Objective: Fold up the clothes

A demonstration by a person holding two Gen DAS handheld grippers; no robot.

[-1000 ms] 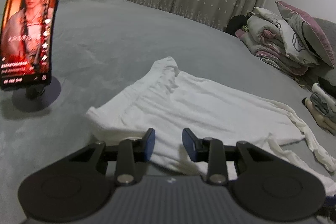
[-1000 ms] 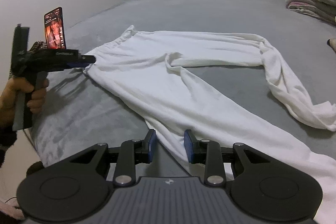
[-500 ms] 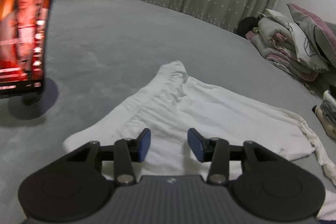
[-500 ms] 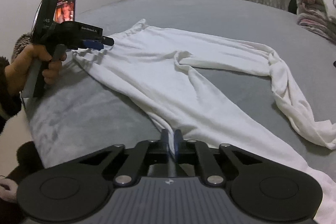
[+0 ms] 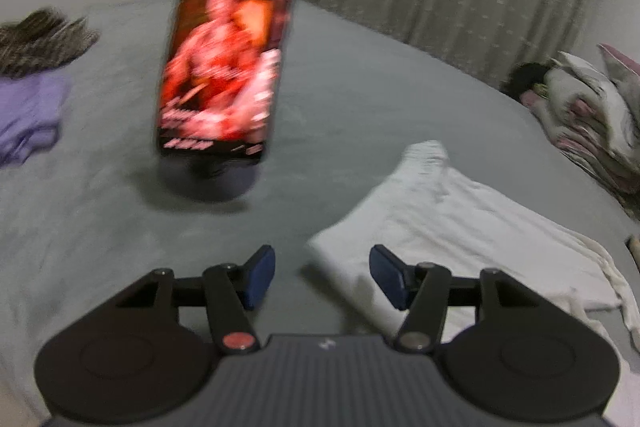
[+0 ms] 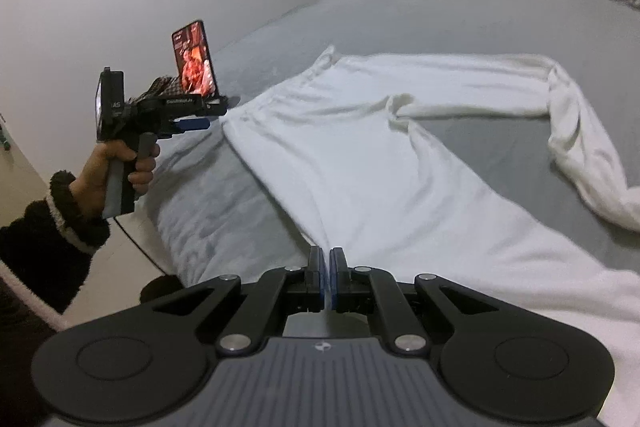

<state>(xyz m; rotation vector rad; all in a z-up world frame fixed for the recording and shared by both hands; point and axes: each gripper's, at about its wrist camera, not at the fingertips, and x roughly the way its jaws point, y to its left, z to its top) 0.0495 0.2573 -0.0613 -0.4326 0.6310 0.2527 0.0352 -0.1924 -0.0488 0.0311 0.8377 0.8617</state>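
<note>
White long pants (image 6: 360, 155) lie spread on the grey bed (image 6: 460, 11); the far leg bends back at the right. My right gripper (image 6: 328, 277) is shut on the near edge of the pants' near leg. My left gripper (image 5: 322, 275) is open, with the waistband corner (image 5: 332, 247) of the pants between its fingers, above the bed. It also shows in the right wrist view (image 6: 200, 119), at the waistband's left corner. The left wrist view is blurred.
A phone on a round stand (image 5: 228, 47) stands on the bed just ahead-left of my left gripper. Purple cloth (image 5: 28, 115) and a dark knitted item (image 5: 40, 39) lie far left. Folded bedding and pillows (image 5: 592, 115) are stacked at the far right. Curtains hang behind.
My right gripper stays shut on the pant leg's edge, having closed a second ago. My left gripper has opened wider and swung left to the waistband corner, toward the phone.
</note>
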